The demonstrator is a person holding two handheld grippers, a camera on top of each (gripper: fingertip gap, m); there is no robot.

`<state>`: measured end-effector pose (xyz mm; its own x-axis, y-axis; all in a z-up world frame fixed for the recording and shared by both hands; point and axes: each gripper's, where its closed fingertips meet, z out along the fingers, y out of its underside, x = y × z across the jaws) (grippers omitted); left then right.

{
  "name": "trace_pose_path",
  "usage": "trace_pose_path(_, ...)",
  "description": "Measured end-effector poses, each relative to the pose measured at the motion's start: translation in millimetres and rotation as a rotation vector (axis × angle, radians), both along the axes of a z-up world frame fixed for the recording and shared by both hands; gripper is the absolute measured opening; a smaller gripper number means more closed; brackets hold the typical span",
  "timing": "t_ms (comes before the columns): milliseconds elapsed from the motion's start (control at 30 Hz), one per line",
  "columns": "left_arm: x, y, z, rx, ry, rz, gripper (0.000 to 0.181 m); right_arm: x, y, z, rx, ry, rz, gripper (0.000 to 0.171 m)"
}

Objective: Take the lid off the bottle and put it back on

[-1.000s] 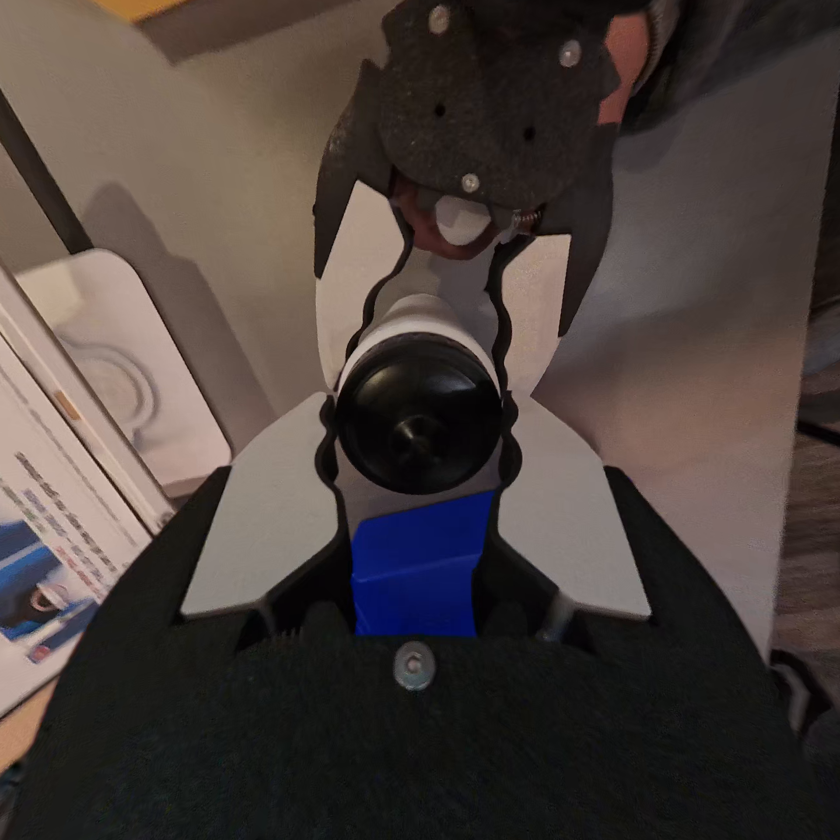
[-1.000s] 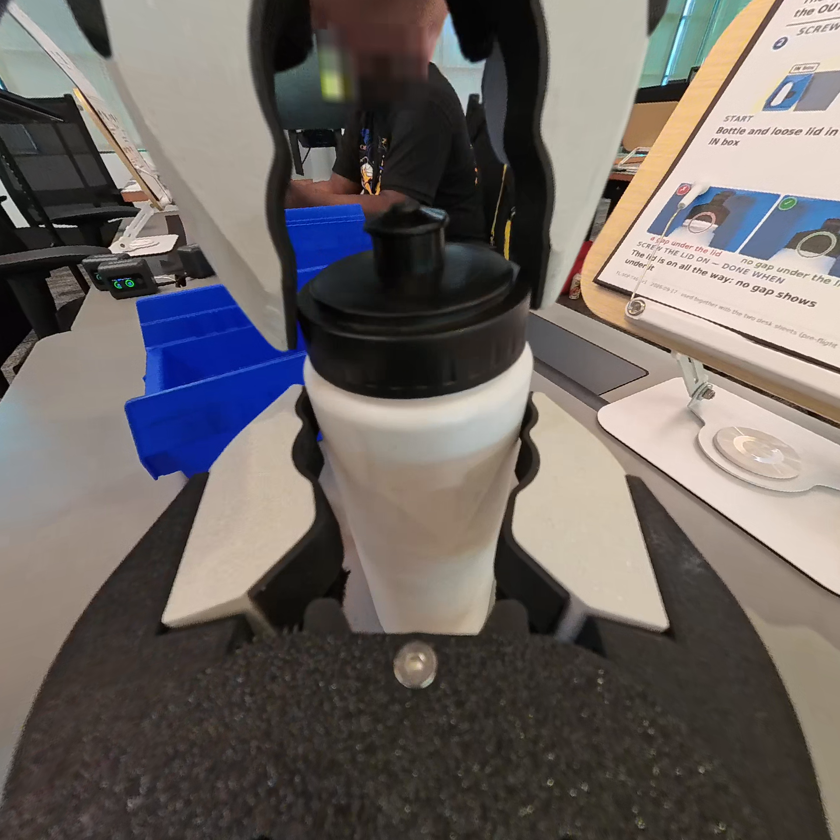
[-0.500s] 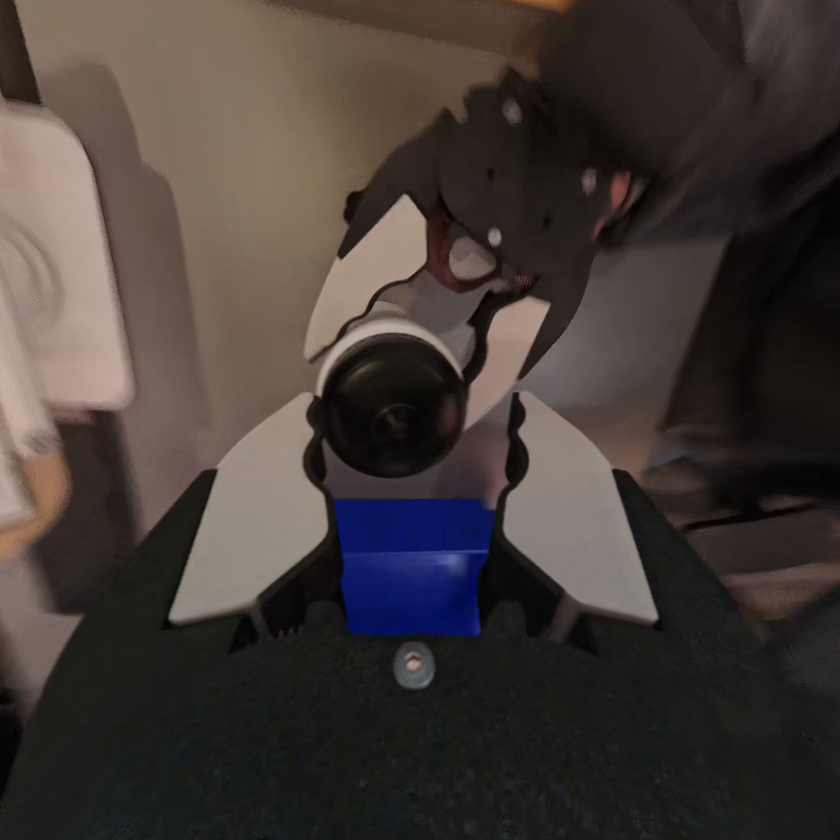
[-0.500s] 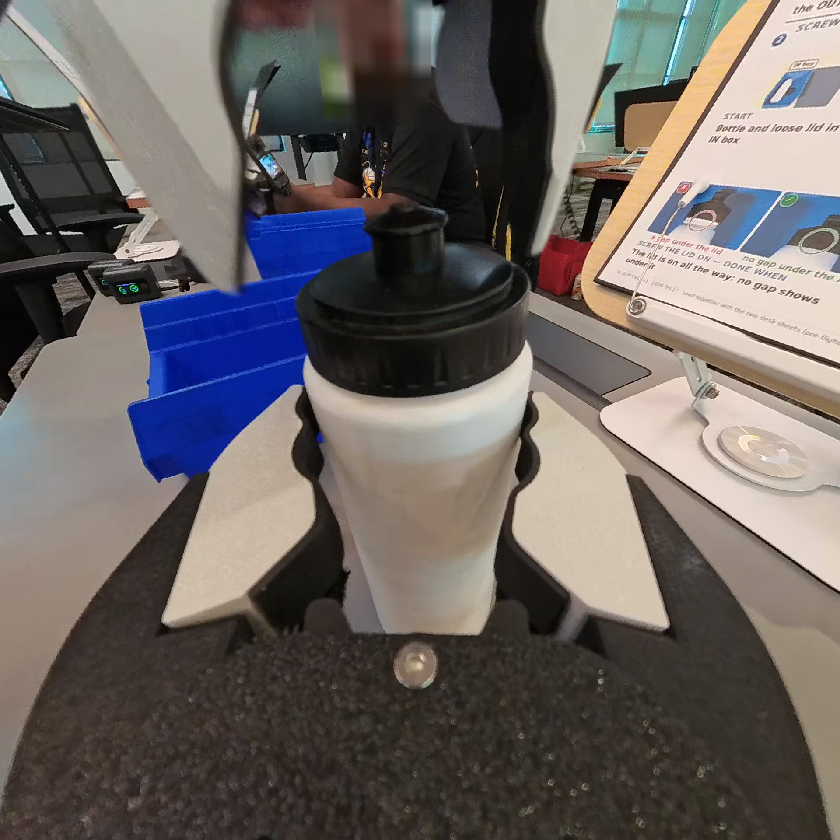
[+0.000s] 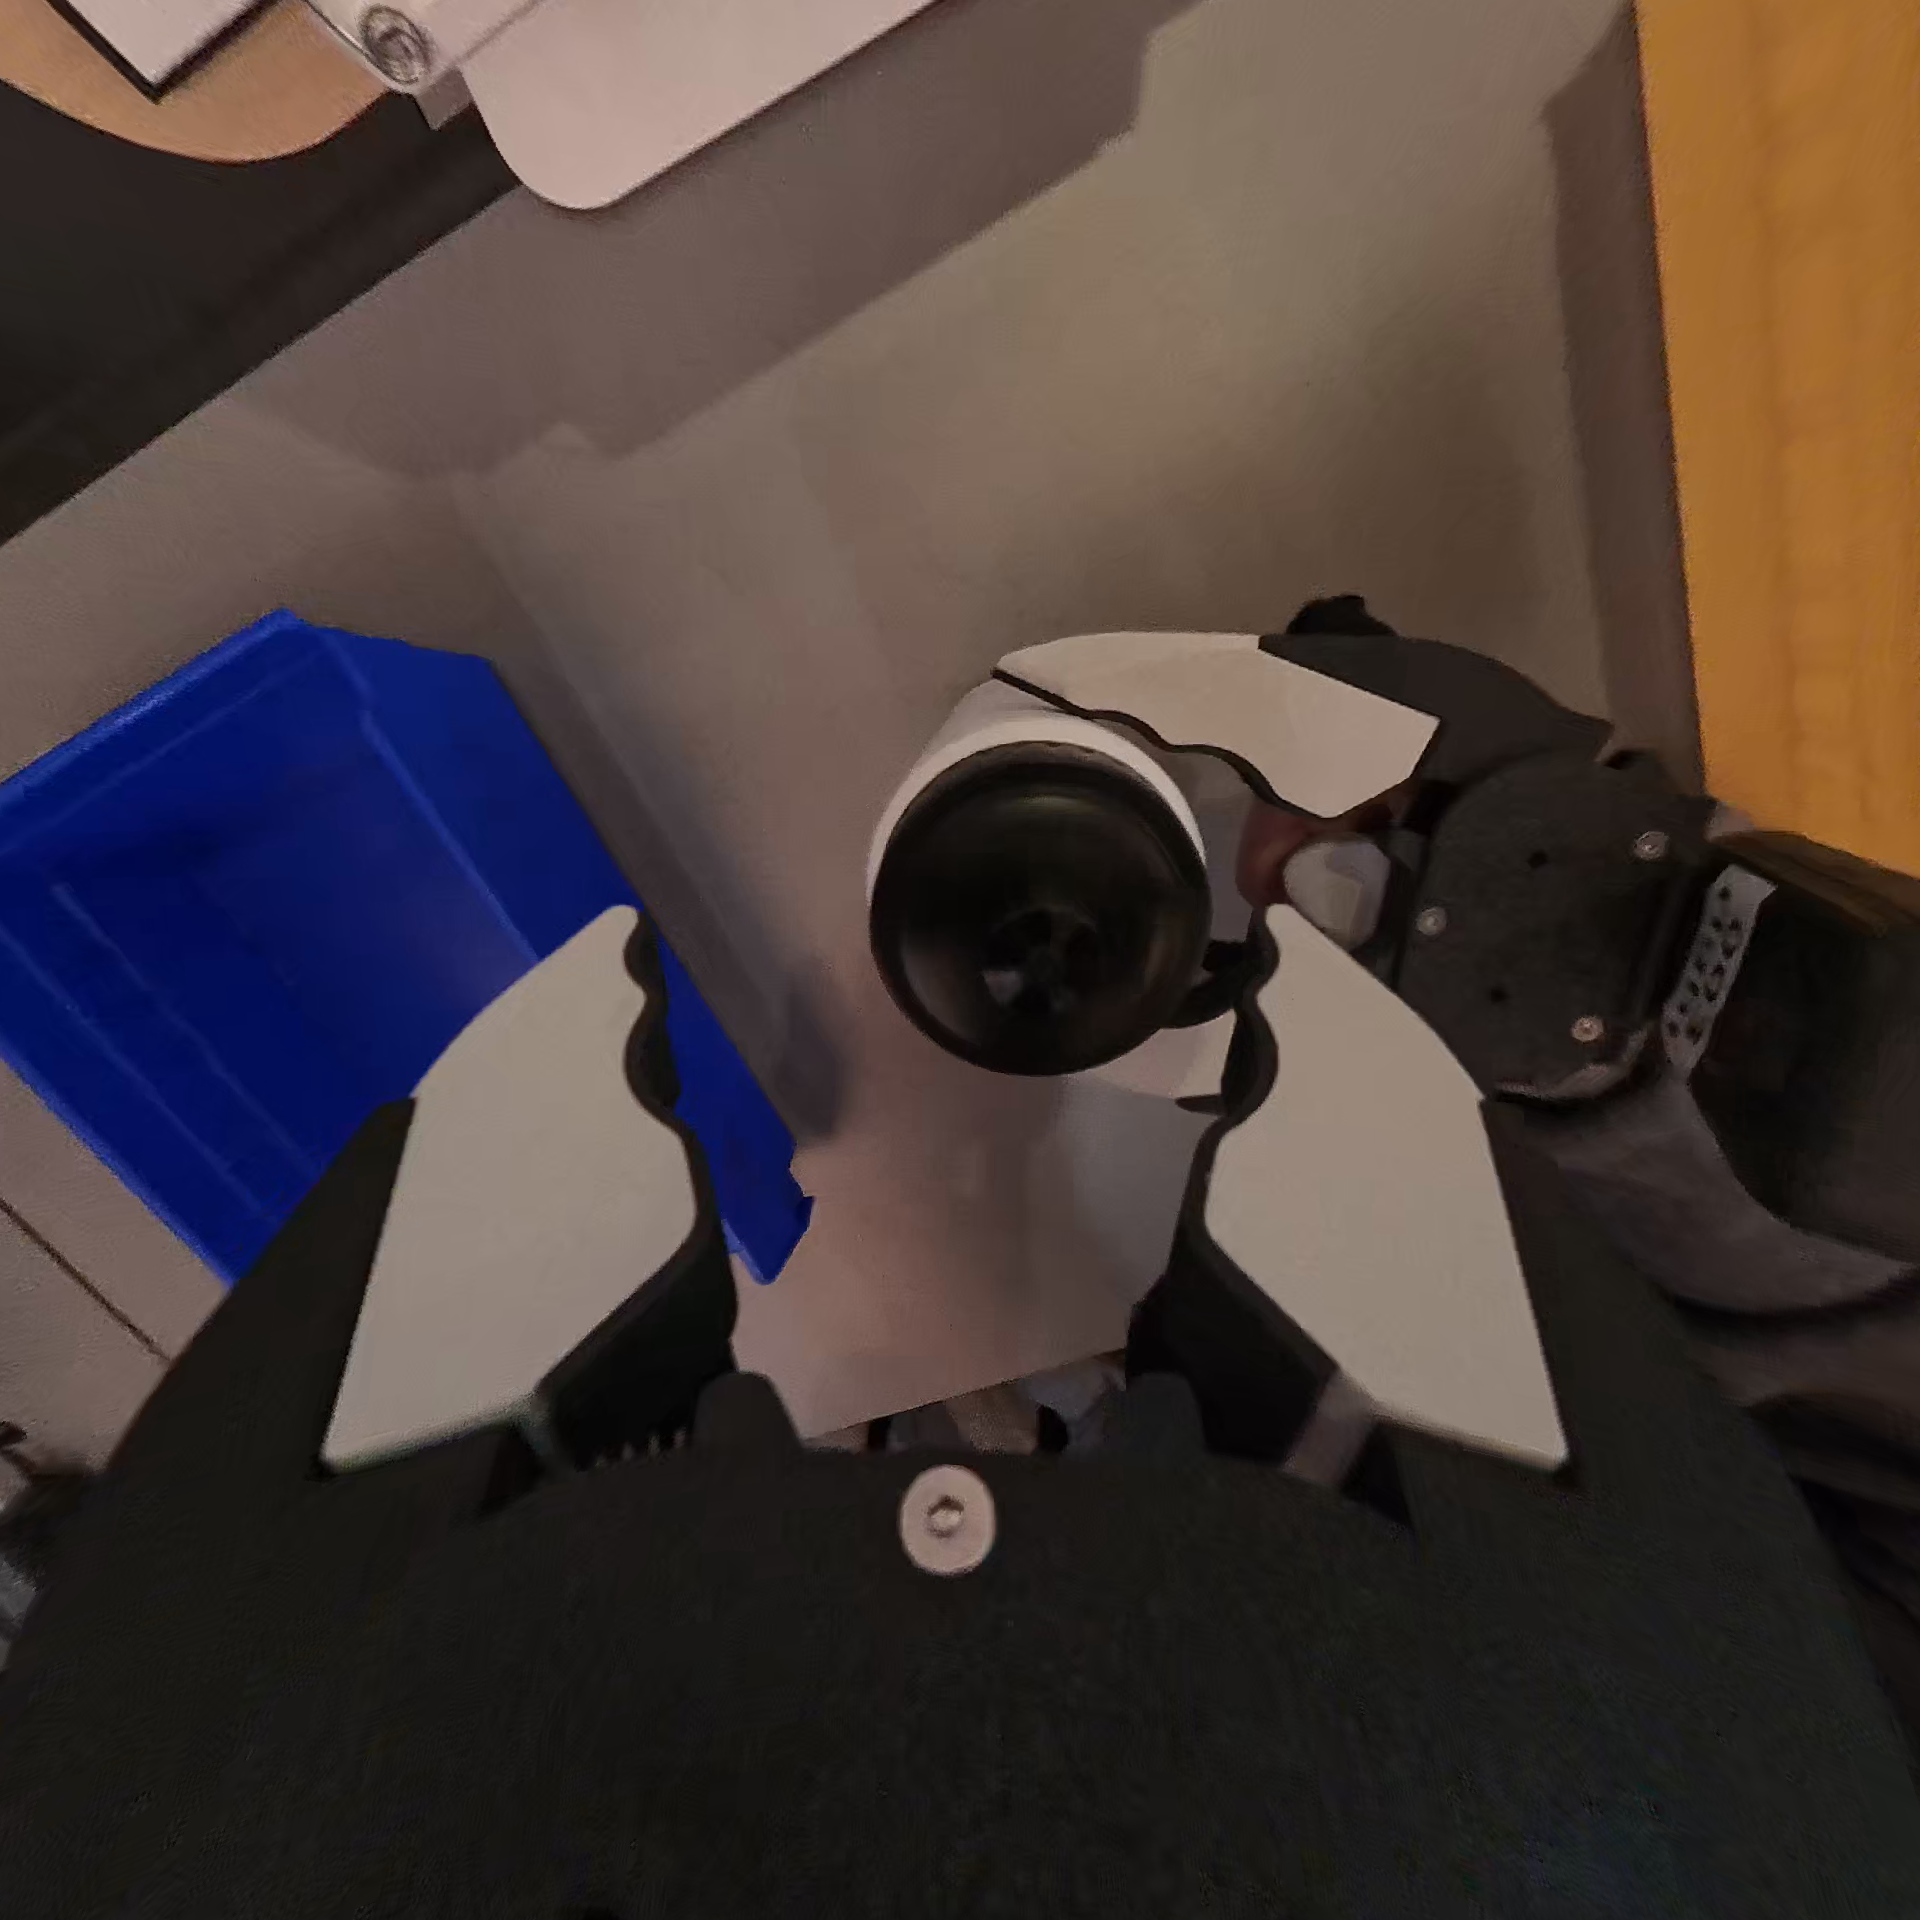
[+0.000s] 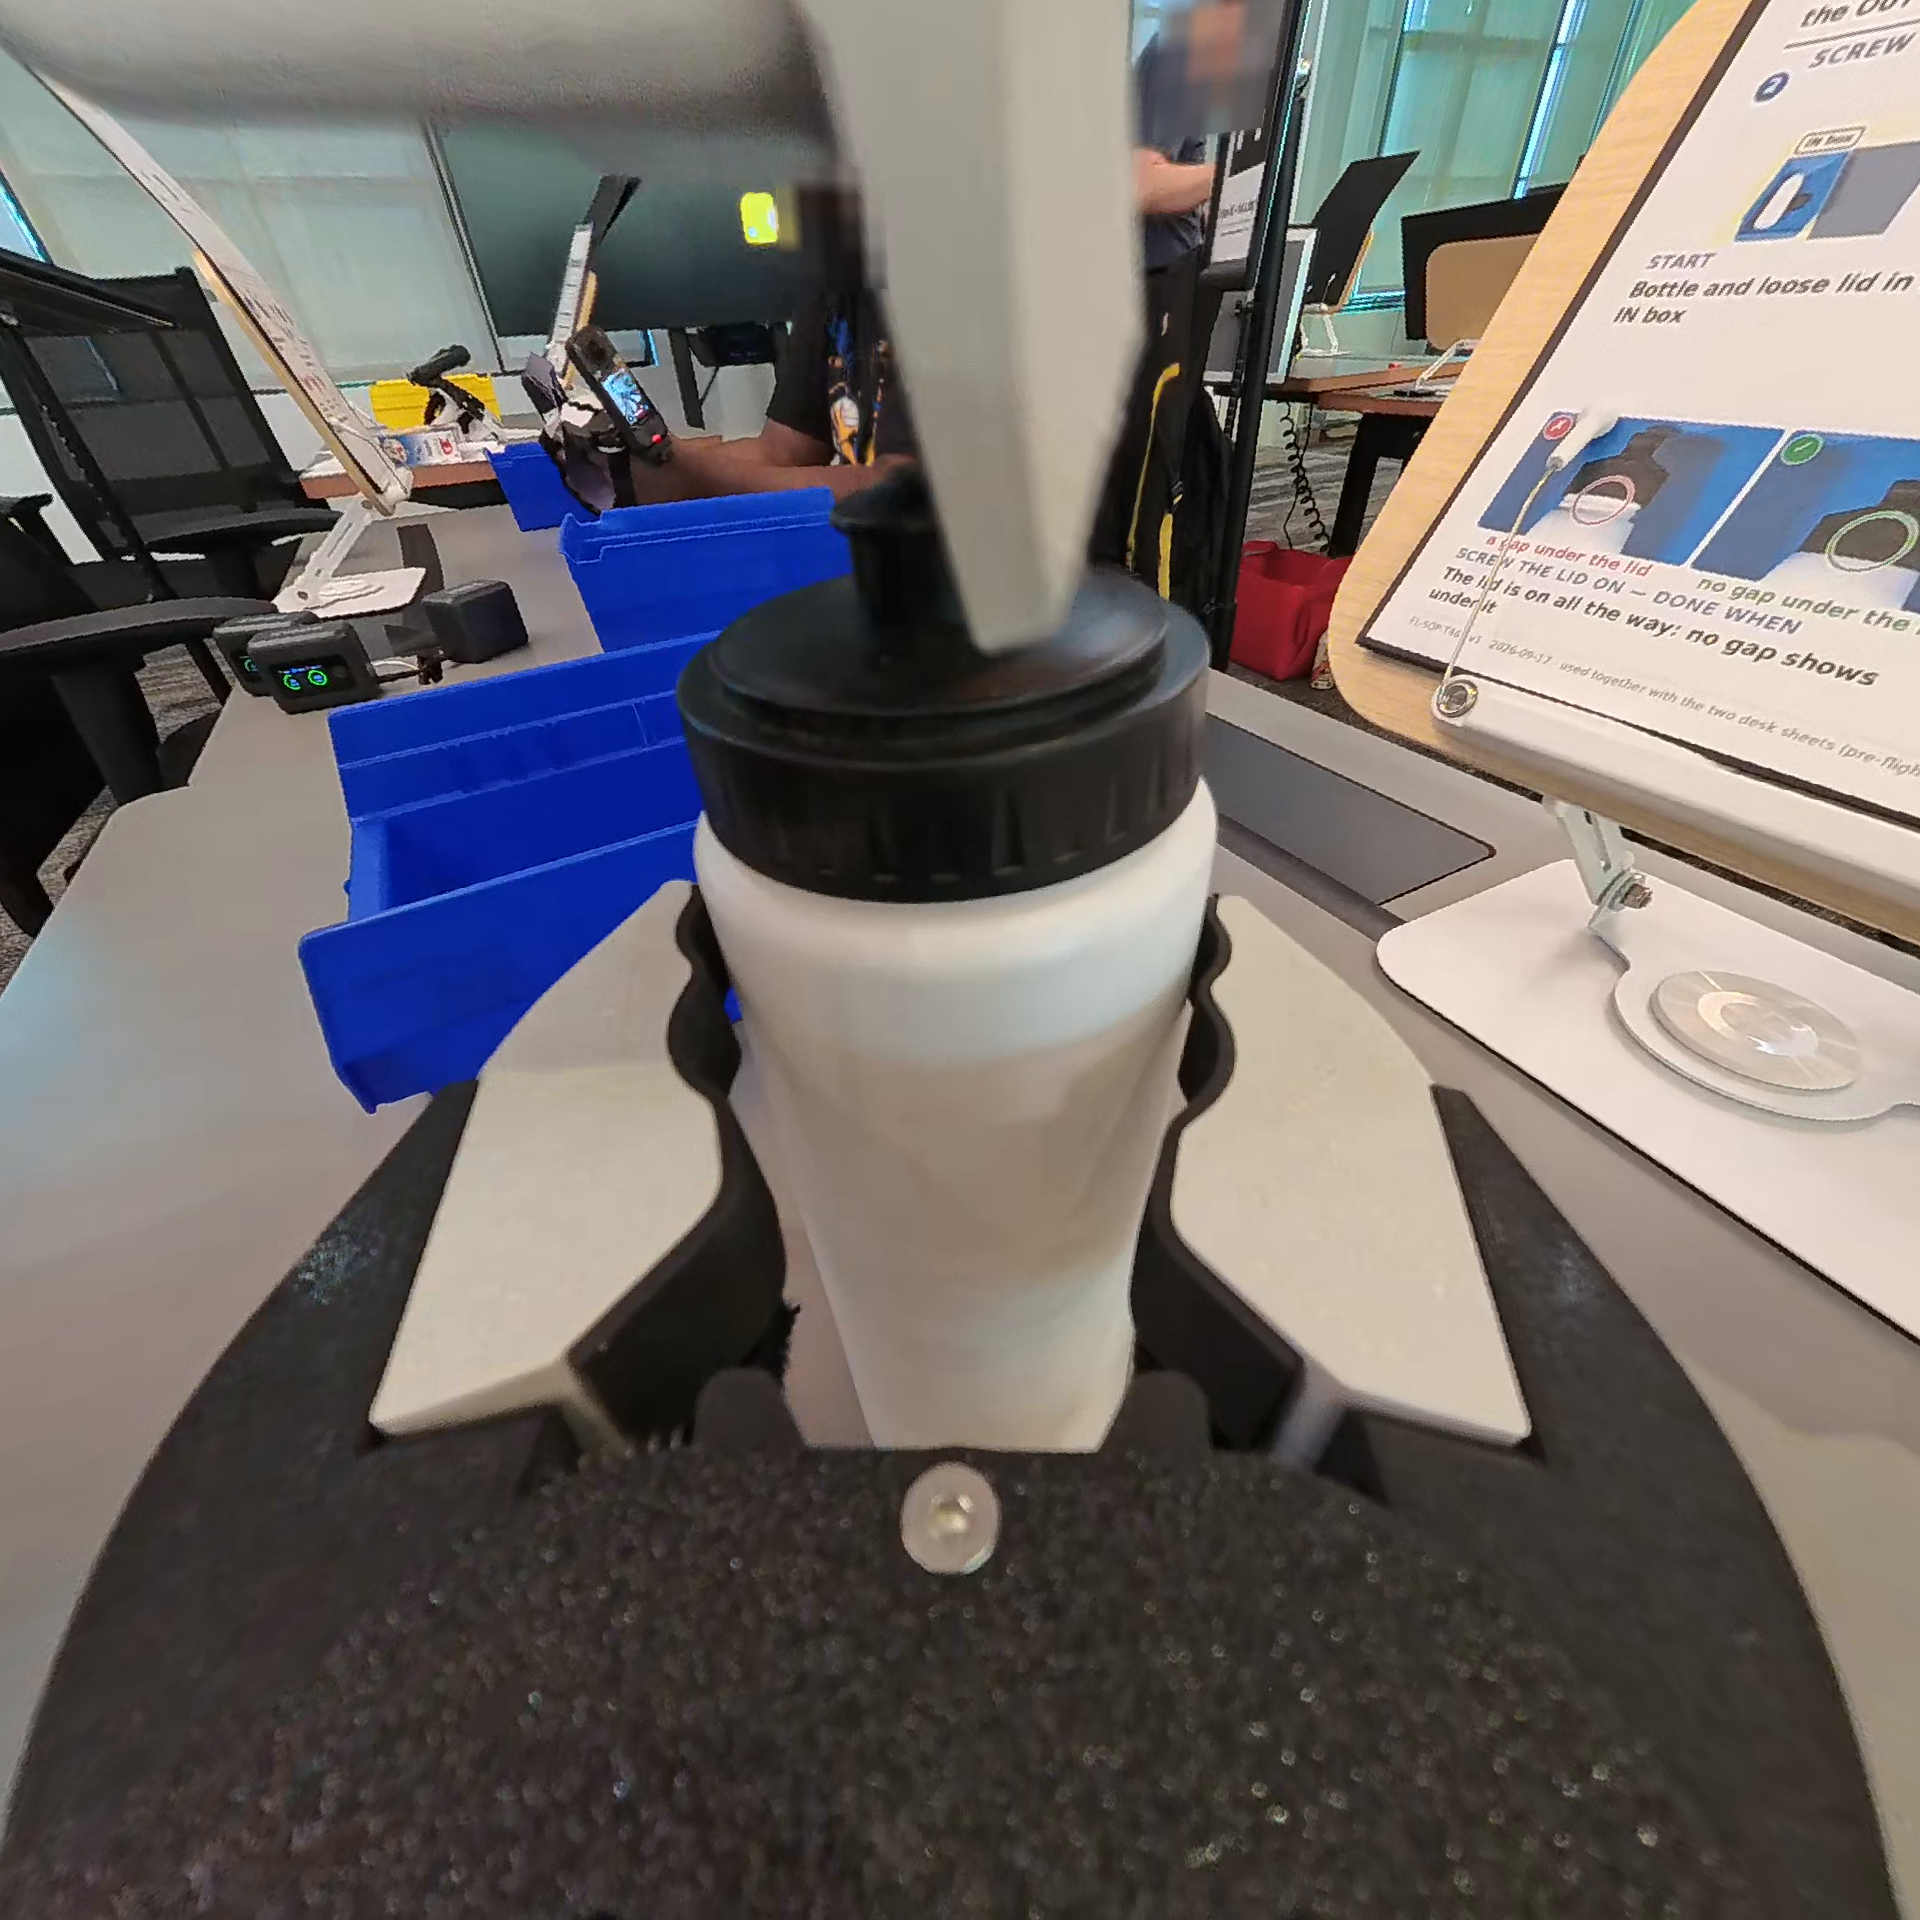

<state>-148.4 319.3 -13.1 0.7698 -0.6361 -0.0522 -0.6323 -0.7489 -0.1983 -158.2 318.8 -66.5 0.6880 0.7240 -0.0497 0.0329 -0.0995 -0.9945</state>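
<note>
Right gripper (image 6: 956, 1039) clamps white bottle (image 6: 966, 1122), black lid (image 6: 940, 769) on — left gripper (image 5: 940, 997) above, jaws spread, holding nothing.

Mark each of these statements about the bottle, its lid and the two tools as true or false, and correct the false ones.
1. The right tool is shut on the white bottle. True.
2. The black lid lies in the blue bin. False: it sits on top of the bottle.
3. The left tool is clamped on the lid. False: its jaws are spread open above the lid, gripping nothing.
4. The bottle stands upright in the right tool. True.
5. The blue bin nearest the bottle holds another bottle. False: what shows of its inside is empty.
</note>
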Motion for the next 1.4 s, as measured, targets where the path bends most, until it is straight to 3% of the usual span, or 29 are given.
trace_pose_path(200,7.3,-3.7,-22.0,-0.094,-0.037,0.085,0.091,0.0,0.0,0.0,0.000,0.000,0.001,0.085)
trace_pose_path(300,12.2,-11.4,-29.8,-0.149,-0.064,0.090,0.075,0.1,-0.1,0.0,0.001,-0.002,0.000,0.085)
trace_pose_path(367,11.9,-12.3,-29.8,-0.139,-0.046,0.048,0.075,0.4,-0.4,-0.1,0.001,-0.005,0.002,0.085)
trace_pose_path(1400,-1.0,-23.9,-30.3,-0.147,0.177,-1.217,0.077,-3.9,-3.0,-1.0,0.017,-0.038,0.009,0.084)
